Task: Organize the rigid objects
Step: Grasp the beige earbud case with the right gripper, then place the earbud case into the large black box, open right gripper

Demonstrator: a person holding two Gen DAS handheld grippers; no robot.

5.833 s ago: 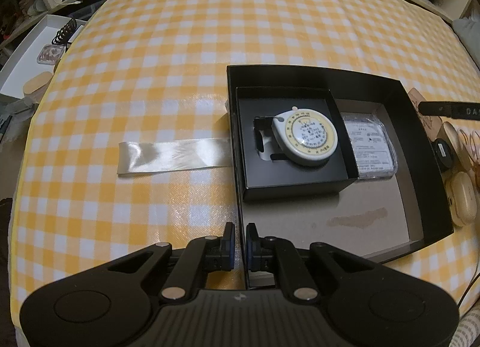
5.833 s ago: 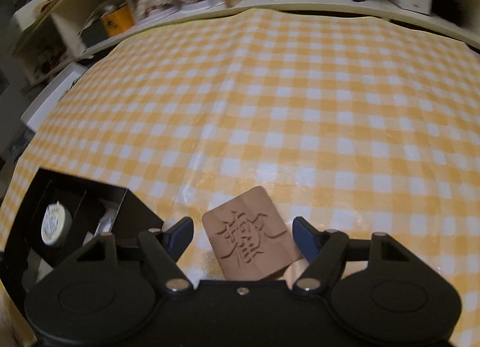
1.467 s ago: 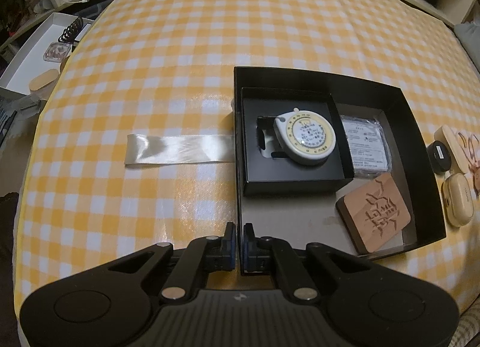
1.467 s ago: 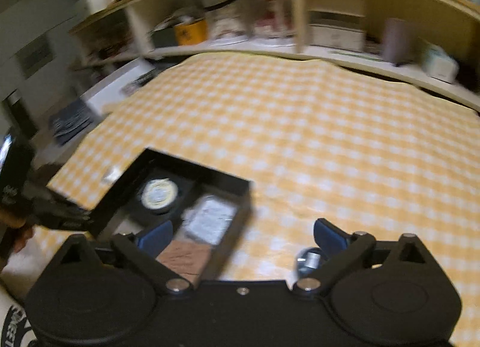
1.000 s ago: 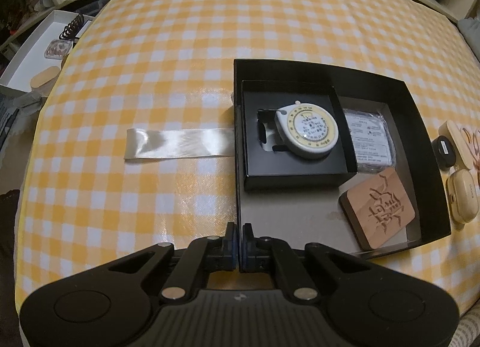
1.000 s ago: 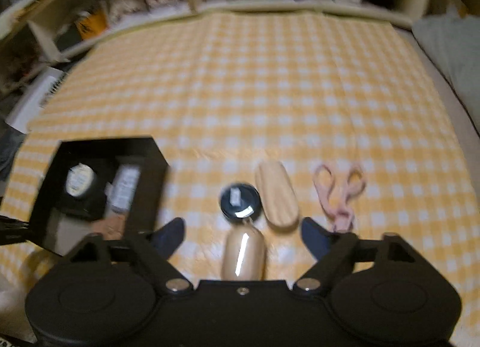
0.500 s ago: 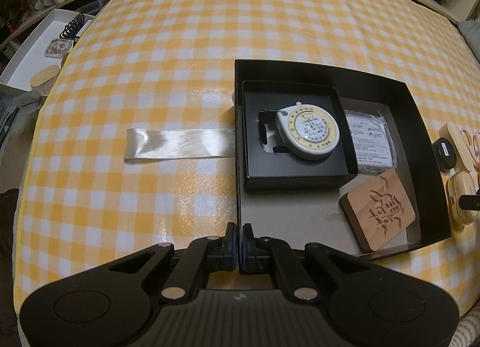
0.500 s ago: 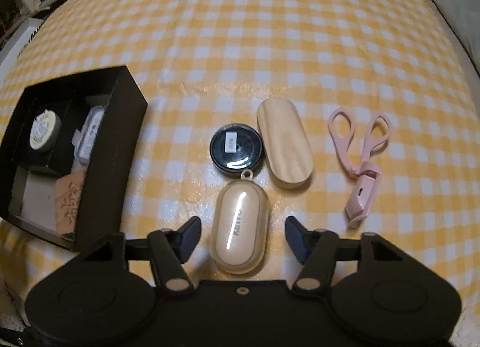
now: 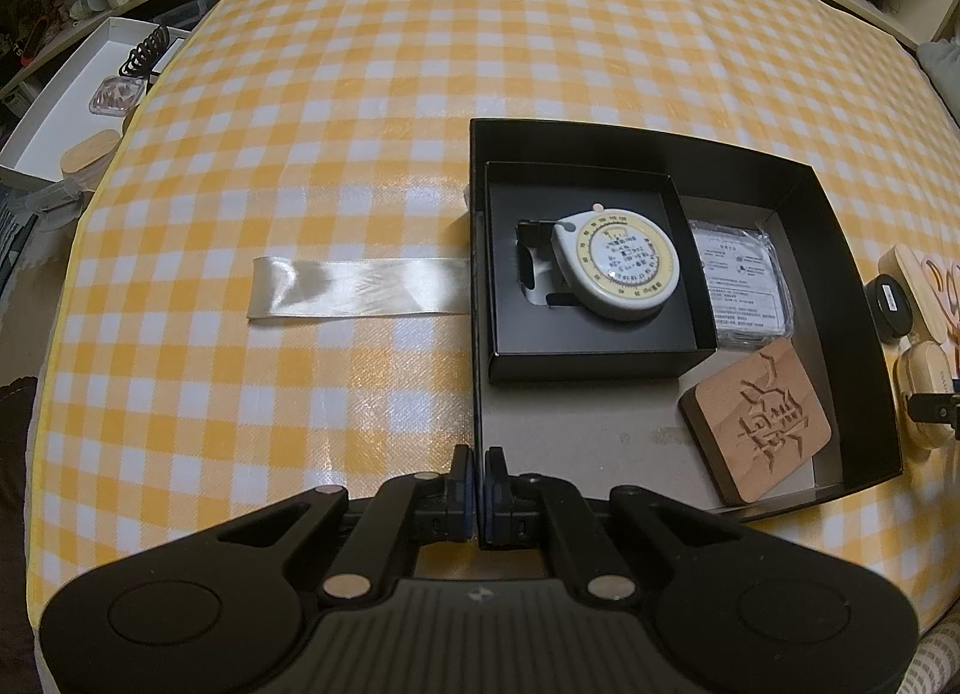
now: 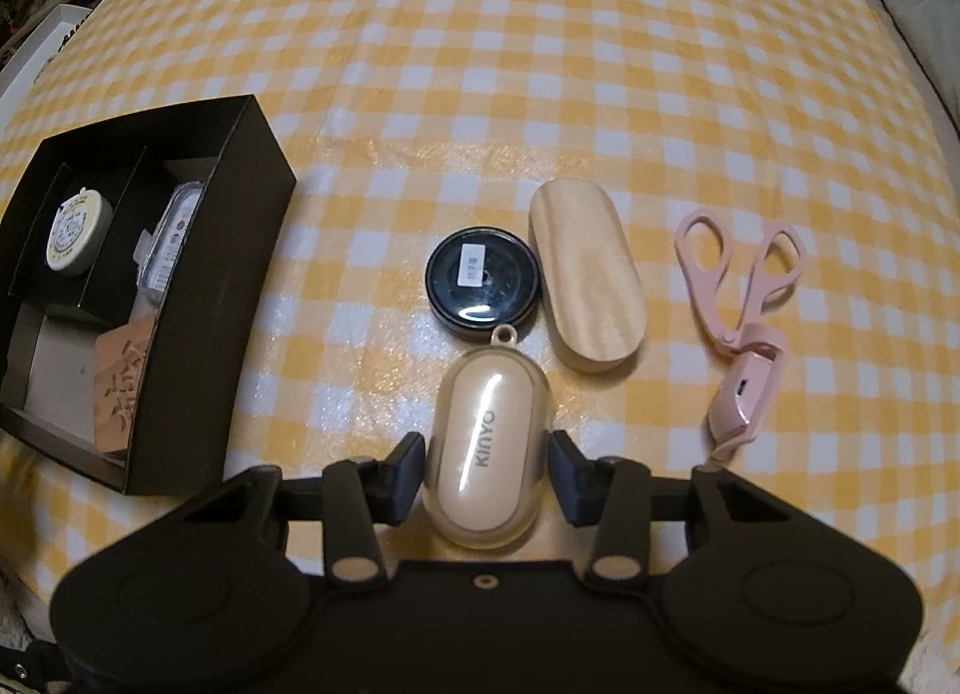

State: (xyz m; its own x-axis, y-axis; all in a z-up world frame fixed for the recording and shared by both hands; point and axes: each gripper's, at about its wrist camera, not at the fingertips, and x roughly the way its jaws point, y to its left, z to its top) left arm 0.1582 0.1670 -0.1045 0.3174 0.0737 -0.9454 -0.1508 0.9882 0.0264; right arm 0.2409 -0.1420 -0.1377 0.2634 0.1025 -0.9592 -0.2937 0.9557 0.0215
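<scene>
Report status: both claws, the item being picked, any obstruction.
Left claw shut on the black box wall. Right claw closing around the beige case, pads at its sides. Round tin just beyond; nothing blocking.

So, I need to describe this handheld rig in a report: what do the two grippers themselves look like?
Both look alike. The left gripper has a wide matte black body with two round discs, a ribbed centre strip bearing a small logo, silver pivot pins on angled black linkage arms, and dark blue pads on its fingers. The right gripper shows the same build with a centre screw. No cables or sleeves show.
</scene>
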